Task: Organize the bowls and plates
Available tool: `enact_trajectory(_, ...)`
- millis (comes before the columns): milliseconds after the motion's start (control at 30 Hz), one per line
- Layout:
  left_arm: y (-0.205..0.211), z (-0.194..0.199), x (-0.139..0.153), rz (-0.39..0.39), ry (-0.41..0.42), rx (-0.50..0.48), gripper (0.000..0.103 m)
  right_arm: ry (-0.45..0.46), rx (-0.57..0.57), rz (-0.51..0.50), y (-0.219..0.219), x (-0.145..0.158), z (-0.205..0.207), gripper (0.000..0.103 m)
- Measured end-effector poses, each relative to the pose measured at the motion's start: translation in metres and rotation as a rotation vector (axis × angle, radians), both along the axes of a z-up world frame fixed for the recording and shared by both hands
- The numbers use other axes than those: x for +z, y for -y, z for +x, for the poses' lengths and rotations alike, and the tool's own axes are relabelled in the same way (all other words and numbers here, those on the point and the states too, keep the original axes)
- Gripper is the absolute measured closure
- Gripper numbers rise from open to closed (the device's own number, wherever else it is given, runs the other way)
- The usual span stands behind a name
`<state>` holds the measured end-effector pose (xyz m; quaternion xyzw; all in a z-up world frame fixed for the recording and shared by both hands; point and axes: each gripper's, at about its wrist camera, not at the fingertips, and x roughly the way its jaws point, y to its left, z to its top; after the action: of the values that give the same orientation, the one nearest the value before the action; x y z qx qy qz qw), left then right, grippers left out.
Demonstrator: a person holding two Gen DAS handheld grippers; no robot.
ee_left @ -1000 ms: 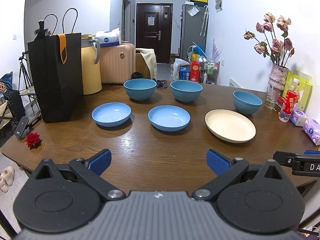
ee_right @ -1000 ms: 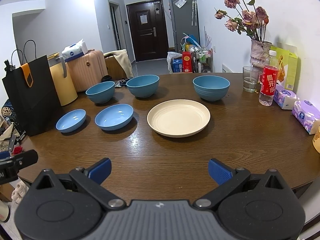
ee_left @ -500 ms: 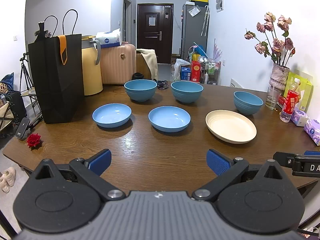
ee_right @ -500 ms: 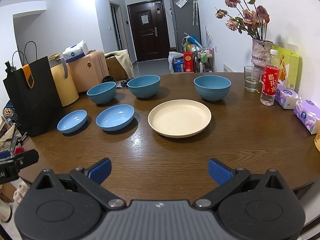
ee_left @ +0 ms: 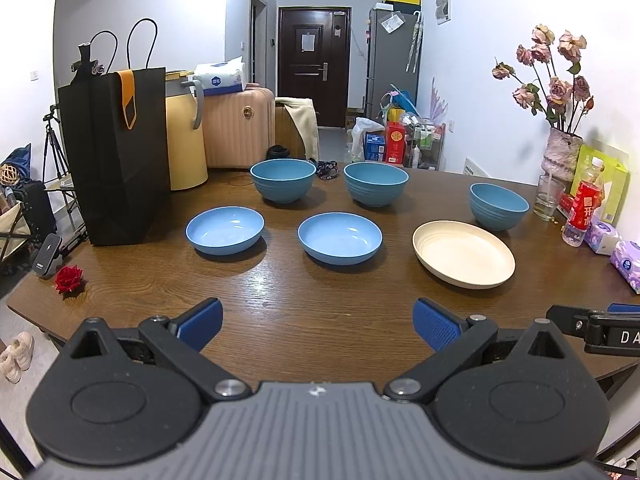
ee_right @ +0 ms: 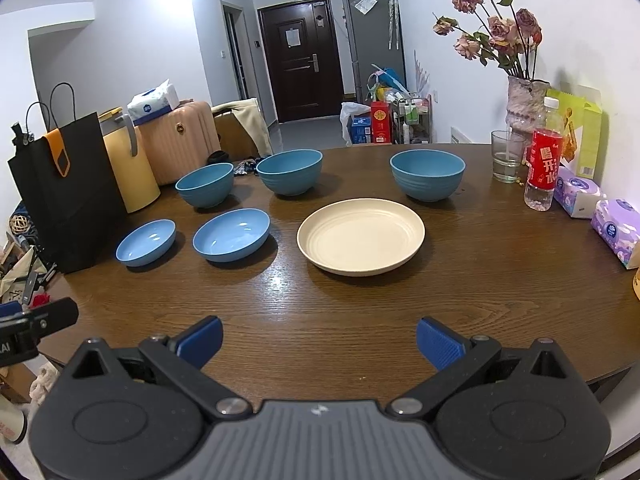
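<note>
Nothing sorted yet, I judge this the approach step: my left gripper (ee_left: 318,322) and right gripper (ee_right: 319,340) both hover over the near edge of the table (ee_right: 480,280), jaws spread wide, nothing between the pads on either. All dishes sit singly, none stacked, all well ahead of both grippers. Straight ahead of the right gripper is the cream plate (ee_right: 361,236), empty. Ahead of the left gripper are two shallow light-blue dishes, one ahead-left (ee_left: 225,230) and one just right of centre (ee_left: 340,238), both empty, apart from each other. Beyond them is a far row of three deep blue bowls: left (ee_left: 283,180), middle (ee_left: 376,183), right (ee_left: 499,206); the right one sits just behind the cream plate. I can see into the deep bowls only partly, nothing shows inside. Next move likely needs one gripper to go forward and down to a rim, pinch the thin wall, and nest like with like. A shallow dish rim gives little bite, so slip is the risk. The black bag (ee_left: 116,156) stands far left, the water glass (ee_right: 507,157) and red-label bottle (ee_right: 544,164) far right, clear of the dishes.
</note>
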<state>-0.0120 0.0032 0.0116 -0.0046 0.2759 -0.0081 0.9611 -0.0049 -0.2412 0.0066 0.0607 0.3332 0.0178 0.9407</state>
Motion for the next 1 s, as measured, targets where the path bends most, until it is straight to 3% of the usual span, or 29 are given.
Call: enact_trajectory(1000, 0.018, 0.013, -0.009, 0.002, -0.026, -0.021, 0.0, -0.035, 0.04, 0.018, 0.001, -0.008, 0.013, 0.0)
